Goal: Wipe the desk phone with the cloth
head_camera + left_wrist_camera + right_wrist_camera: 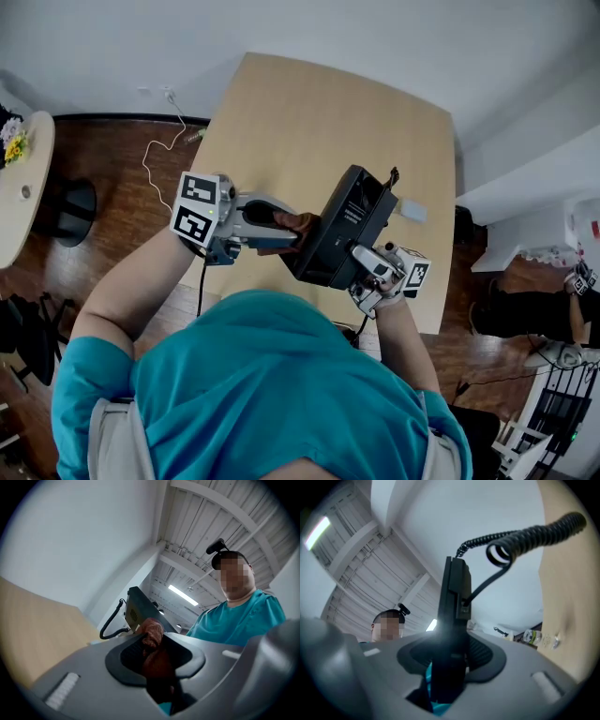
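Currently the wiping step is in hand. The phone (345, 223) is held tilted, clear of the table (309, 122), between the 2 grippers. Jaws of the right gripper (449, 663) stand partly apart, clamped on the phone's thin edge. Jaws of the left gripper (154, 653) pinch the cloth (151, 632), its tip apparently against the phone's back. Judged next: stroke the cloth across that face while the right clamp stays firm.
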